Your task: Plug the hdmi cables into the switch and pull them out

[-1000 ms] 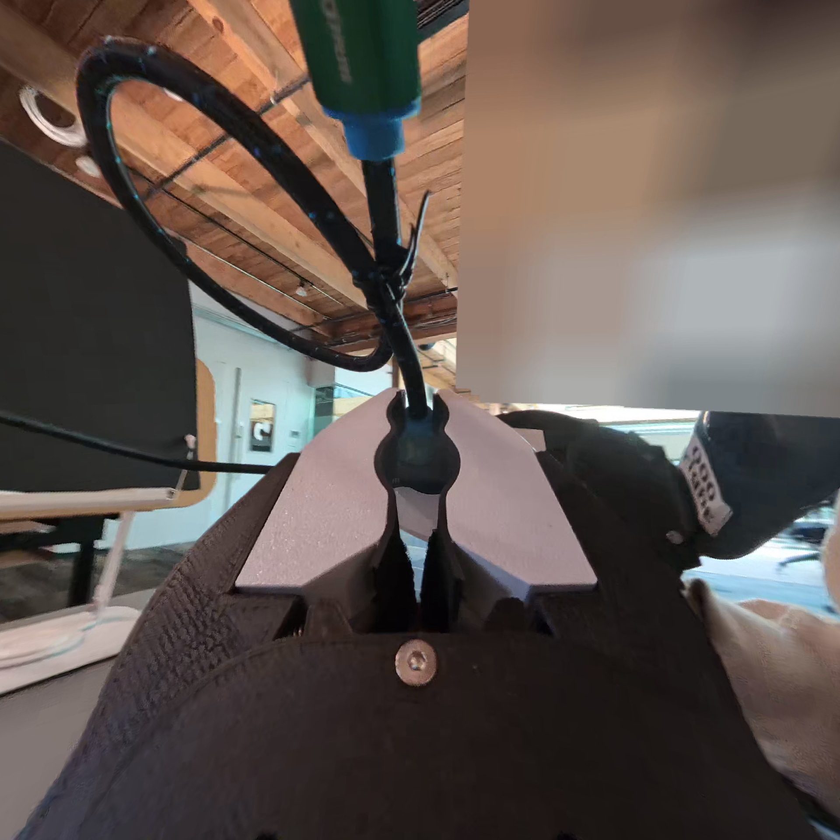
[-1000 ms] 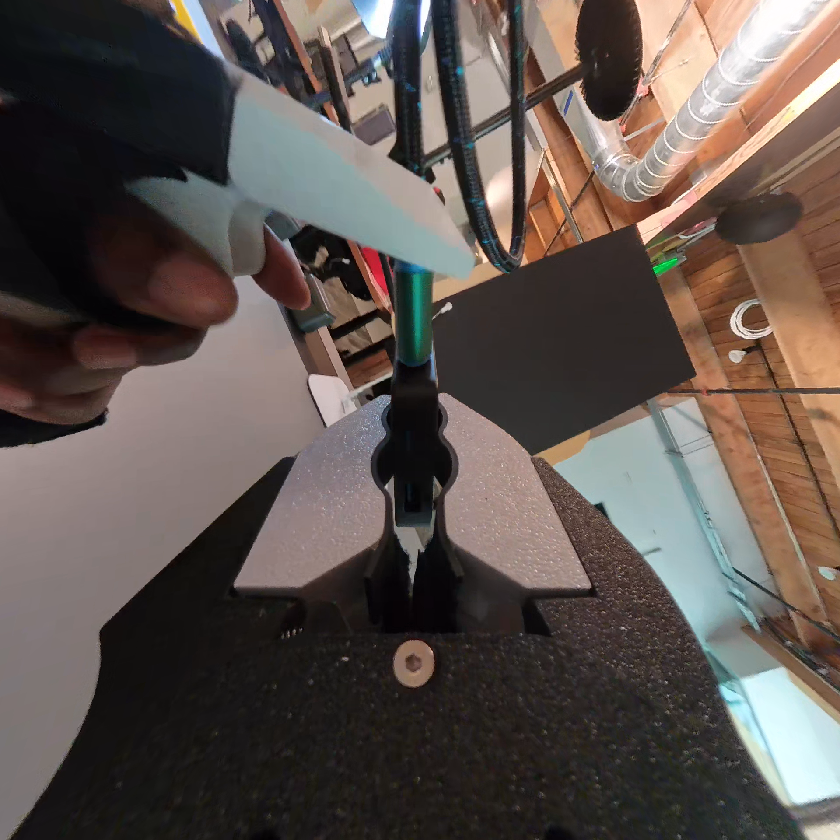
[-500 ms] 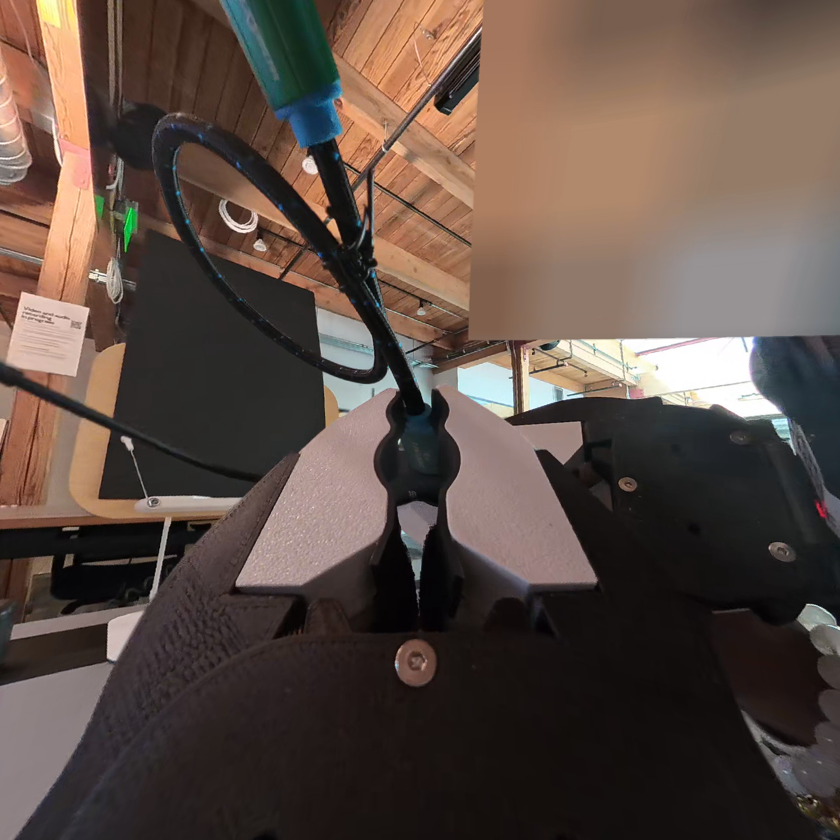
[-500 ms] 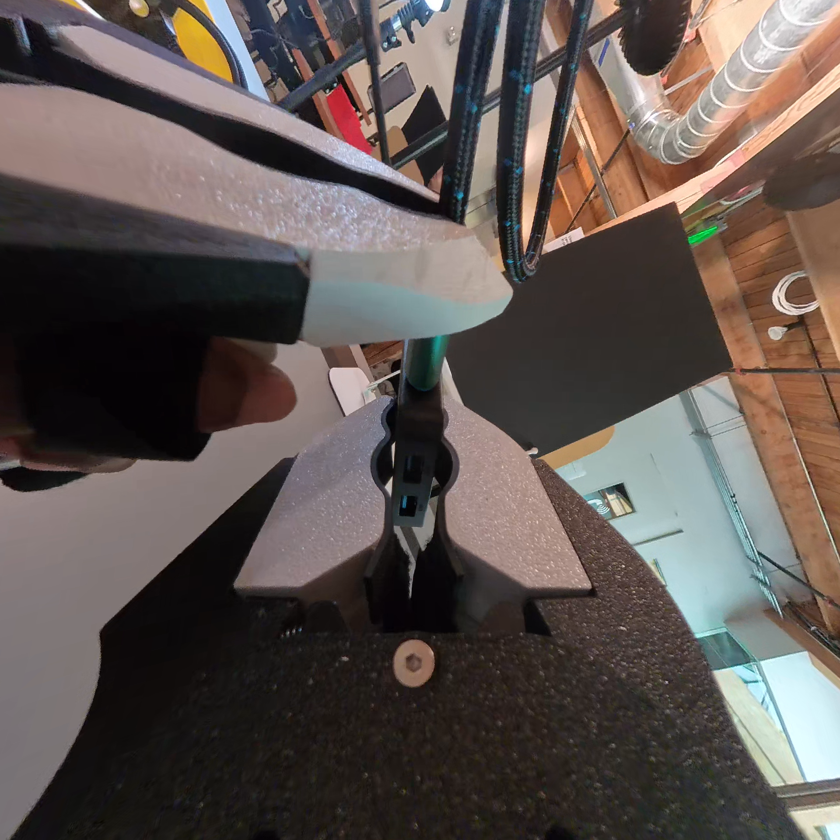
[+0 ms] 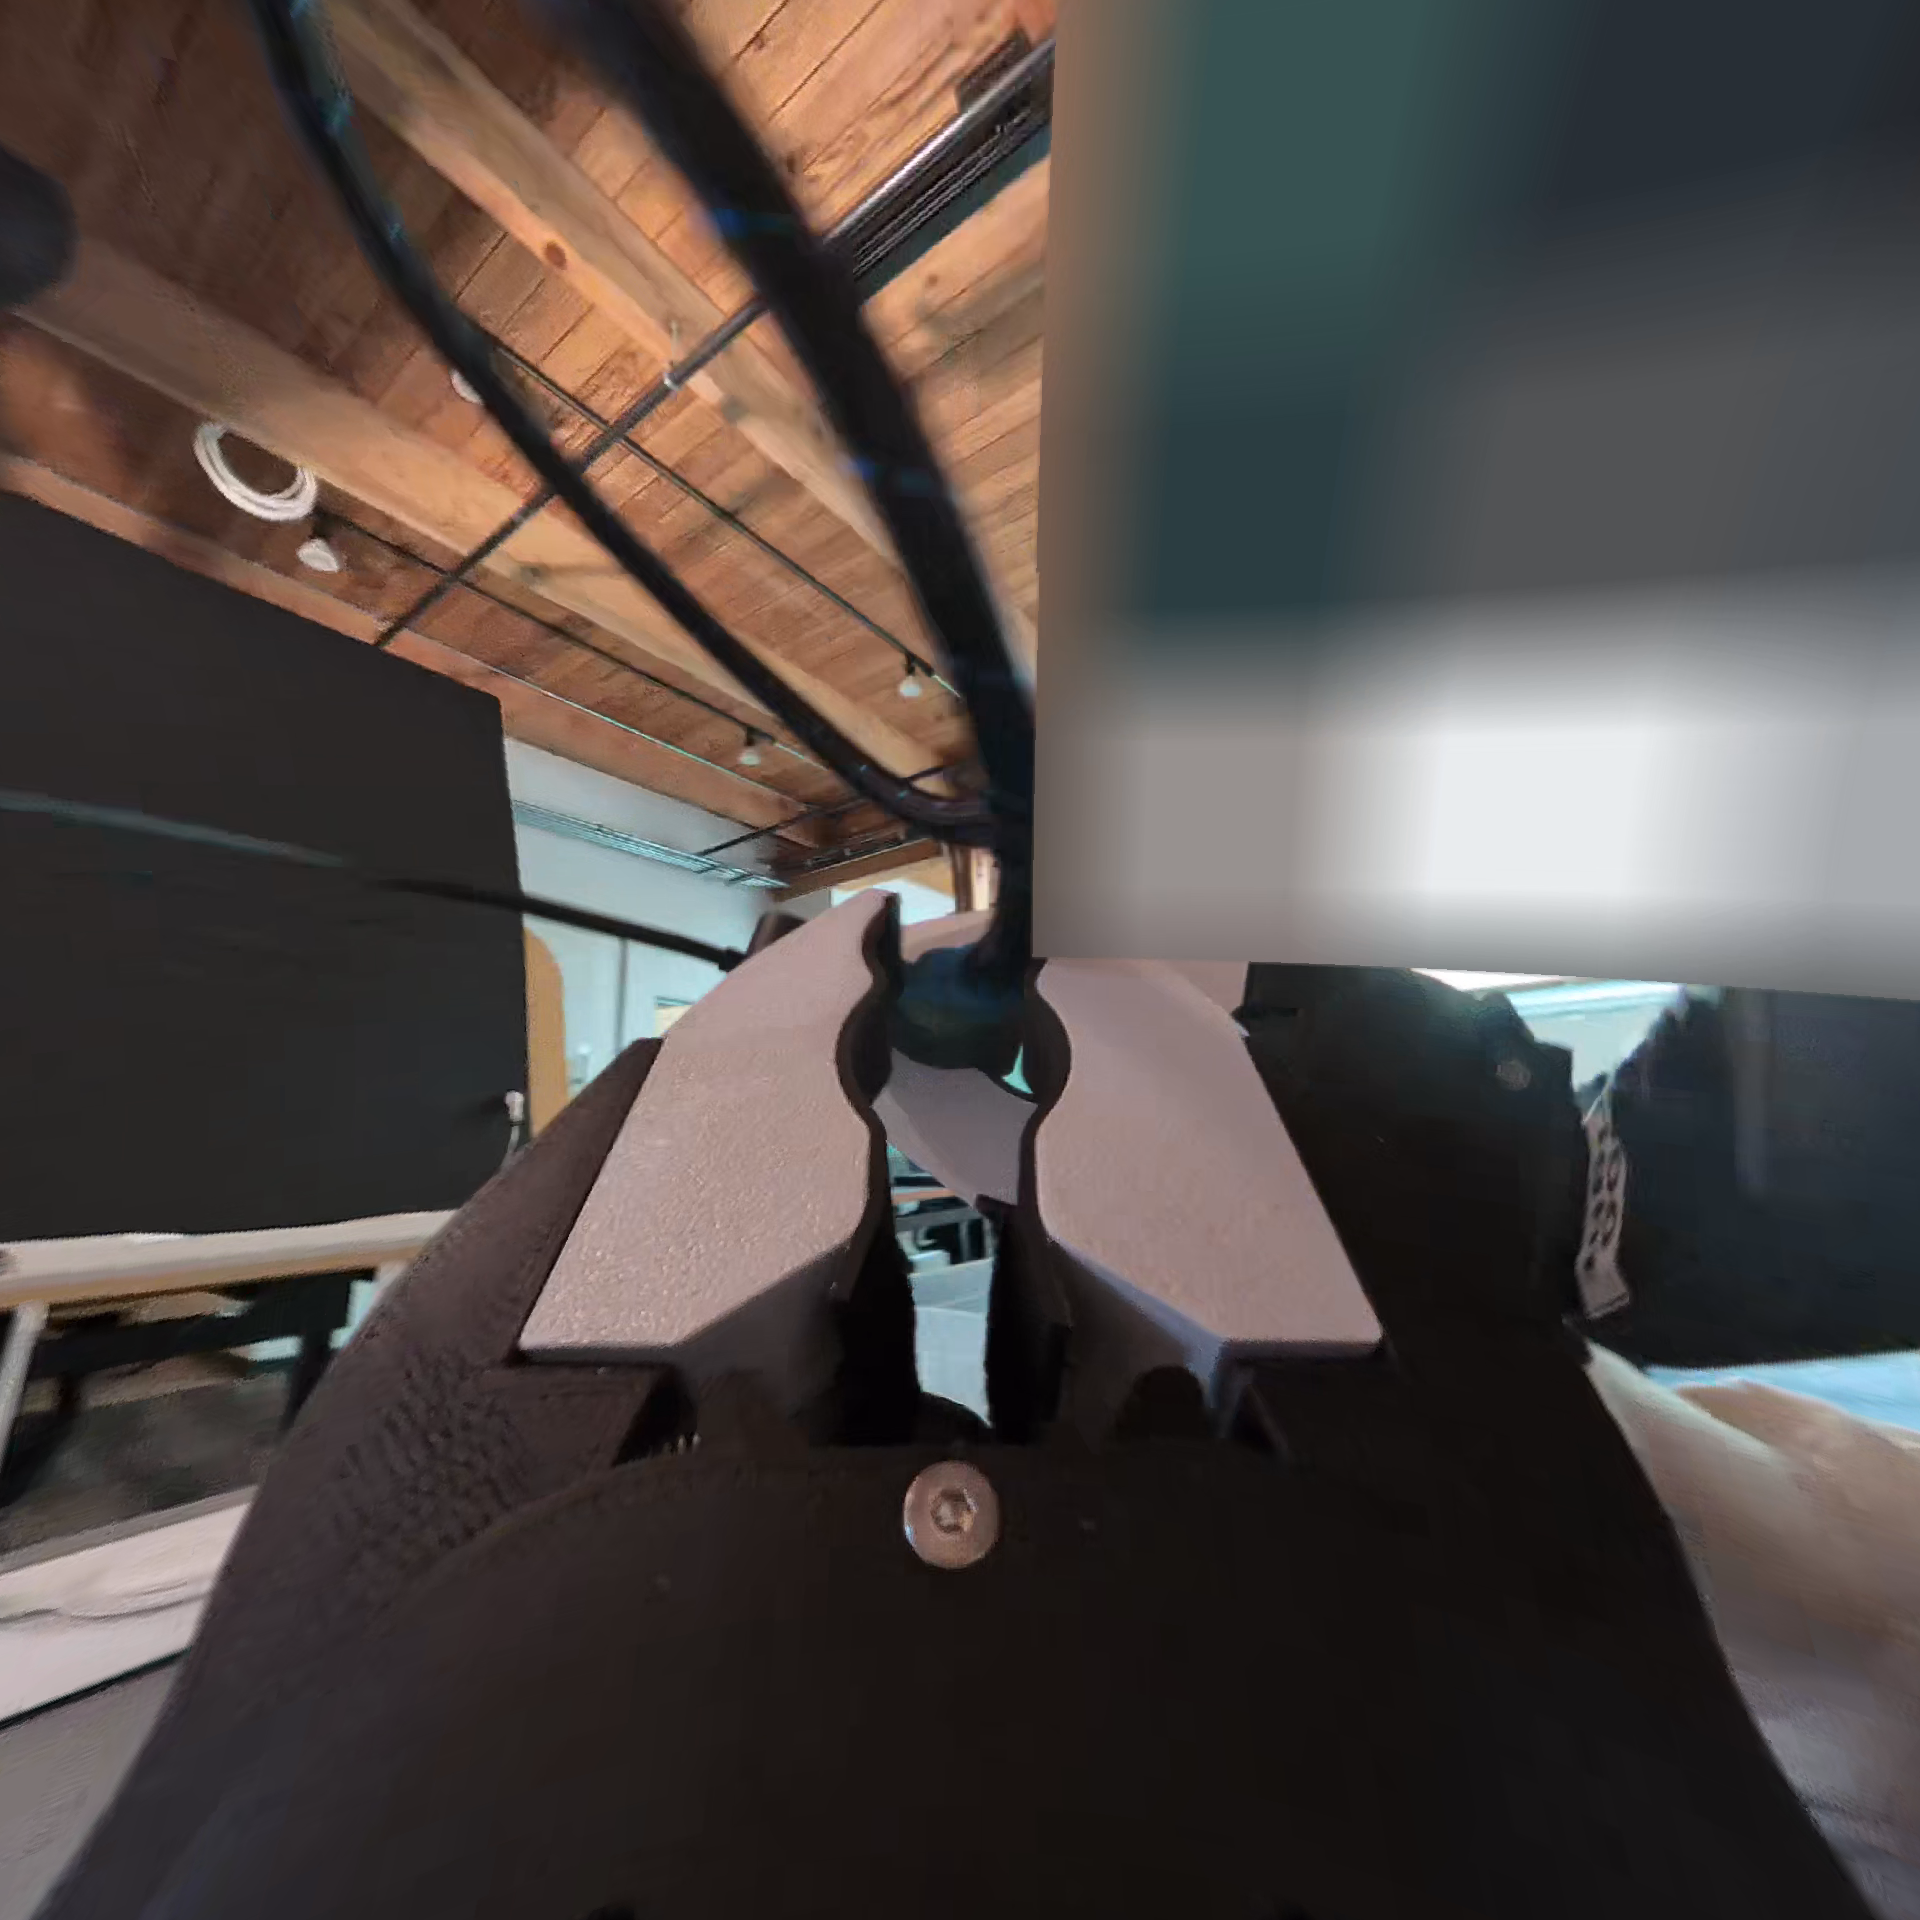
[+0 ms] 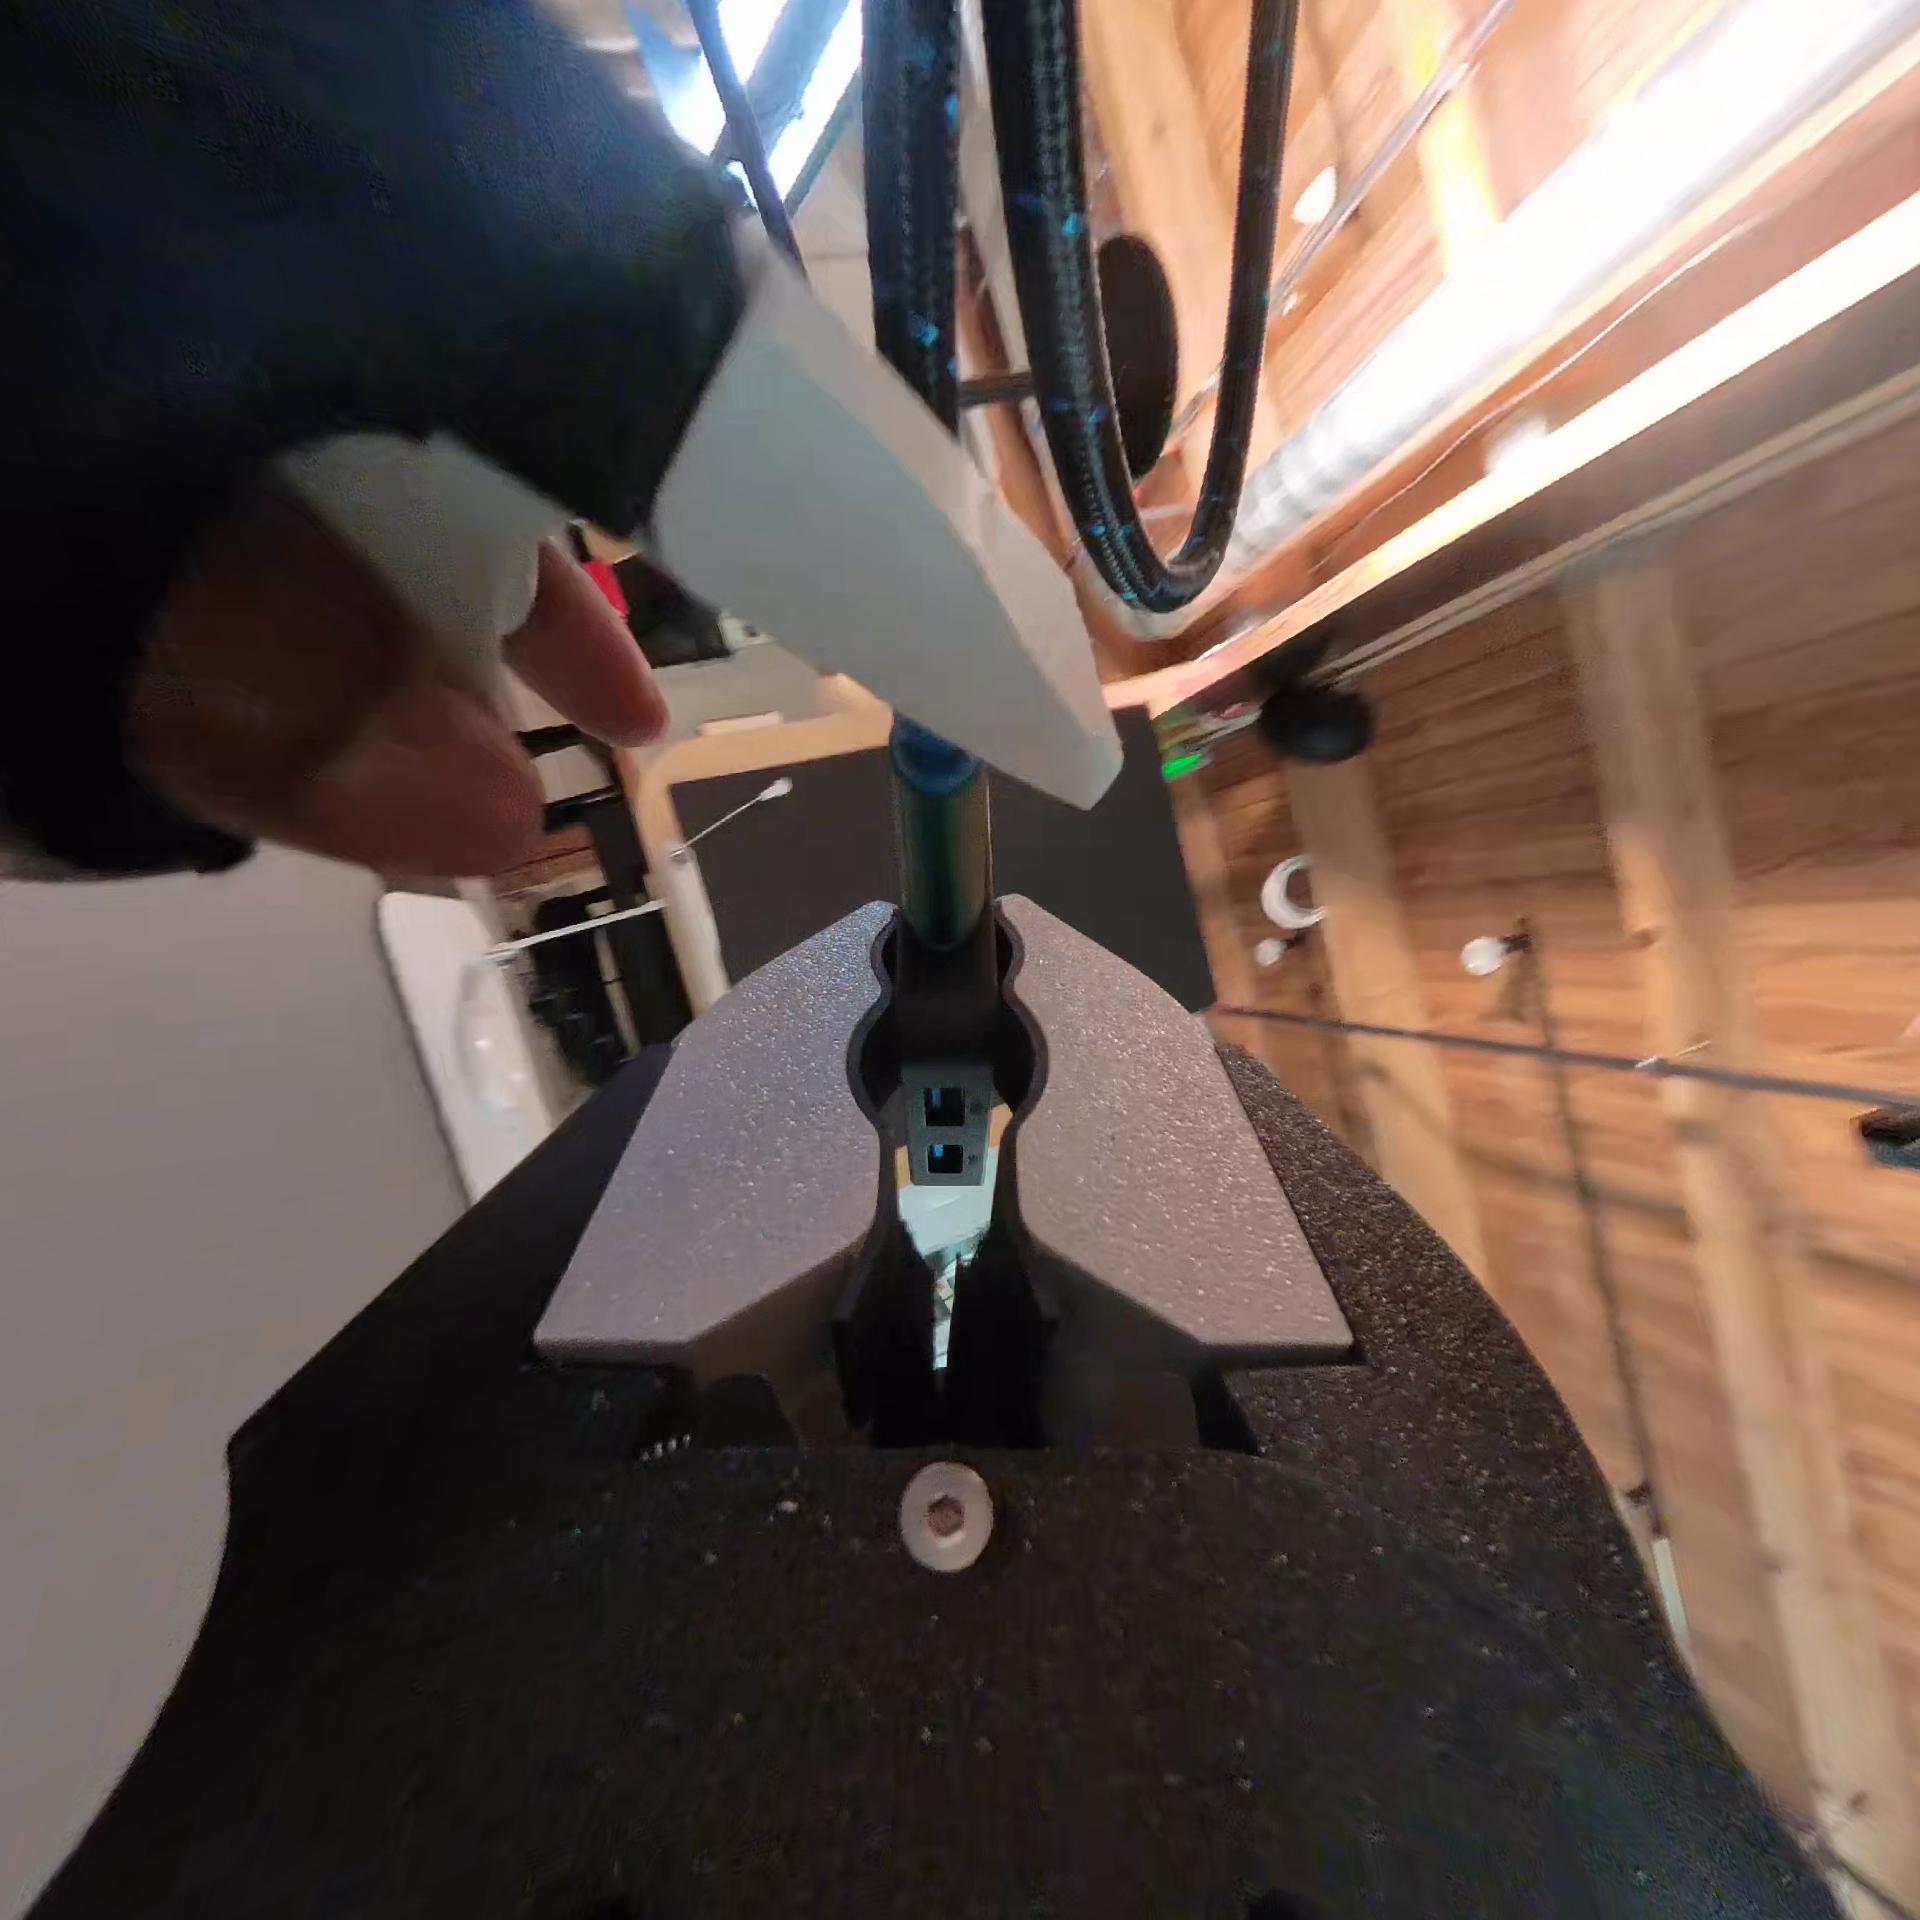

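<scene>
Since half a second earlier, both views swung: the left wrist view tipped up and blurred, and the green plug body seen there before went behind the blurred patch. HDMI plug (image 6: 940, 1101) sat in the right gripper (image 6: 940, 1029), jaws closed on its black body in the round notch, metal end pointing back toward the camera, green sleeve running out past the tips. Black braided cable (image 6: 1060, 343) looped on from there, up against the wooden ceiling (image 6: 1714, 831).

Left gripper (image 5: 954, 1013) had its jaws nearly closed, clamped on a dark end of the cable in its notch; that end was blurred, could not tell more. In the right wrist view the left gripper's pale finger (image 6: 883, 551) lay just above the green sleeve, a gloved hand (image 6: 343, 665) behind it.

Tabletop (image 6: 156, 1195) was pale grey, well below. No switch in either view.
</scene>
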